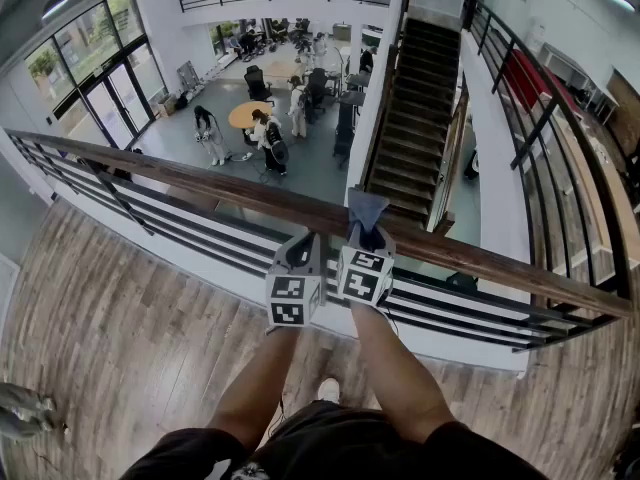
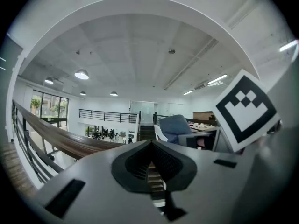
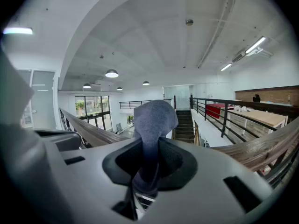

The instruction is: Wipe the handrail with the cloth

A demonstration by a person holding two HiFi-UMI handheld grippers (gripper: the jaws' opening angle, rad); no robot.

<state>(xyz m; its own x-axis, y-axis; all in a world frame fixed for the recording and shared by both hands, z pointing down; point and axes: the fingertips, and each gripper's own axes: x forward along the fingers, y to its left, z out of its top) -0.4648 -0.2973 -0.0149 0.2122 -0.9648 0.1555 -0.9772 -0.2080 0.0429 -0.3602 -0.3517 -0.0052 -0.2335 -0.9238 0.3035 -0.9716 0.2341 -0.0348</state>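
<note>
- Head view shows the person standing on a wooden floor (image 1: 110,318) at the edge of an upper level, both forearms stretched out to a wooden handrail (image 1: 190,180) that runs slantwise across the picture above dark metal bars.
- Both tools sit side by side at the handrail, near the middle of its visible run, with their marker cubes almost touching.
- The right tool (image 1: 366,236) has its jaws clamped on a blue-grey cloth (image 1: 365,208) — the cloth stands up from the jaws and lies against the top of the handrail.
- In the right gripper view the cloth (image 3: 154,120) is pinched between the dark pads of the right tool (image 3: 148,169) and bunches into a rounded lump above them; the handrail (image 3: 86,130) runs off to the left, and another stretch of it crosses the lower right.
- The left tool (image 1: 299,252) points at the handrail just beside the cloth, on the cloth's left.
- In the left gripper view the jaws of the left tool (image 2: 152,167) are drawn together with only a thin slit between the pads and nothing held in them; the handrail (image 2: 60,141) passes on the left, while the cloth (image 2: 175,125) and the right tool's marker cube (image 2: 245,107) show on the right.
- Beyond the handrail, a dark staircase (image 1: 410,118) goes down to a lower hall where several people stand around a round table (image 1: 248,115).
</note>
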